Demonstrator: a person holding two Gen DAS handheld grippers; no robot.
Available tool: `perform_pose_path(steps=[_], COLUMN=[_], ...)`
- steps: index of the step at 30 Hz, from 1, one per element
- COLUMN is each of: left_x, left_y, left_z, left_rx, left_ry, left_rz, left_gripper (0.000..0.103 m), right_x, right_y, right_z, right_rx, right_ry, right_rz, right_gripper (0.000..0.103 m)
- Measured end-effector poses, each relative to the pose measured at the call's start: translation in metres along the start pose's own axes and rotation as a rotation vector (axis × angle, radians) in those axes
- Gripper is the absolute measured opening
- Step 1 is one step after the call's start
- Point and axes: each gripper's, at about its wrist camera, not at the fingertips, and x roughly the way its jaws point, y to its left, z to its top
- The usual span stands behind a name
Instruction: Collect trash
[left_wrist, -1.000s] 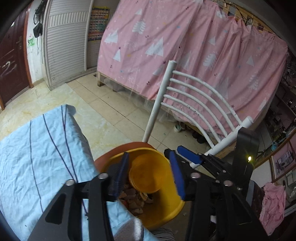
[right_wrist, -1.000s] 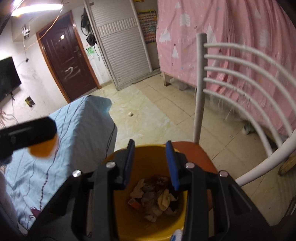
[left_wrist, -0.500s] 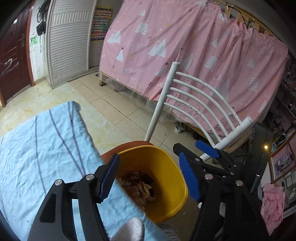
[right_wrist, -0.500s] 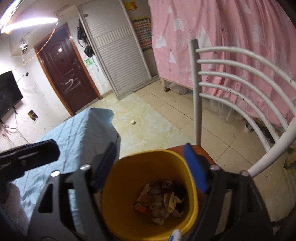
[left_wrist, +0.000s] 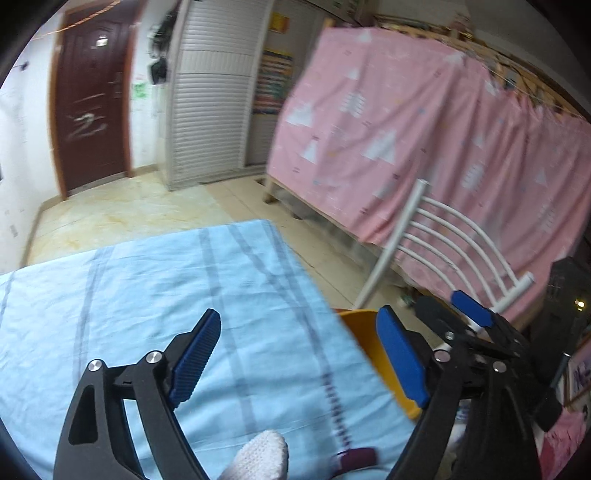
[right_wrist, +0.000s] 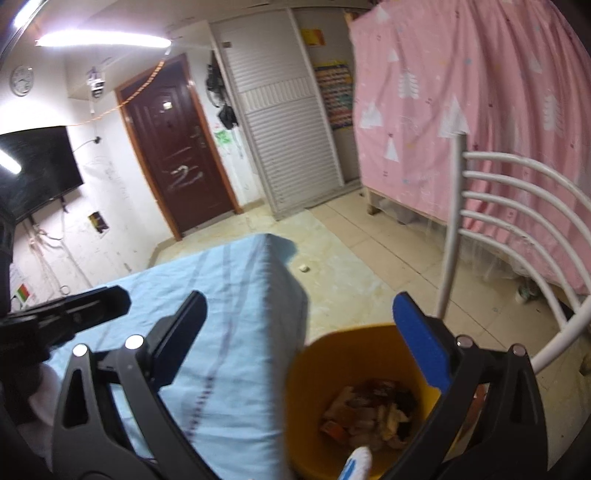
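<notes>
A yellow bin (right_wrist: 354, 354) stands beside the table on a chair seat, with several wrappers and scraps of trash (right_wrist: 373, 410) in its bottom. Only its rim (left_wrist: 364, 332) shows in the left wrist view. My right gripper (right_wrist: 306, 332) is open and empty, above the table edge and the bin. My left gripper (left_wrist: 303, 350) is open and empty over the light blue tablecloth (left_wrist: 166, 295), left of the bin. The right gripper's fingers (left_wrist: 472, 314) show at the right of the left wrist view.
A white metal chair back (right_wrist: 517, 206) rises behind the bin. A pink curtain (left_wrist: 424, 147) hangs at the right. A brown door (right_wrist: 177, 147) and a white shutter cabinet (right_wrist: 288, 129) stand beyond the tiled floor. A small white scrap (right_wrist: 303, 268) lies on the floor.
Both grippers opened wide and pulled back from the bin toward the table. The yellow round piece held by the left gripper one second ago is gone from it.
</notes>
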Motion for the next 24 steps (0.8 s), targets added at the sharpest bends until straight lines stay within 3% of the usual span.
perform_pose_path(steps=[11, 24], left_x=[-0.048, -0.095], left_y=[0.077, 0.152], left_z=[-0.019, -0.038], left_rx=[-0.07, -0.186], left_ry=[-0.081, -0.119], left_rz=[0.195, 0.318], left_gripper=[0.083, 0.086], right_x=[0.006, 0.016], right_y=[0.095, 0.175], right_z=[-0.011, -0.023], right_rx=[-0.129, -0.238], right_ry=[0.019, 0.04], right_rz=[0.108, 0.209], right_gripper=[0.097, 0.097])
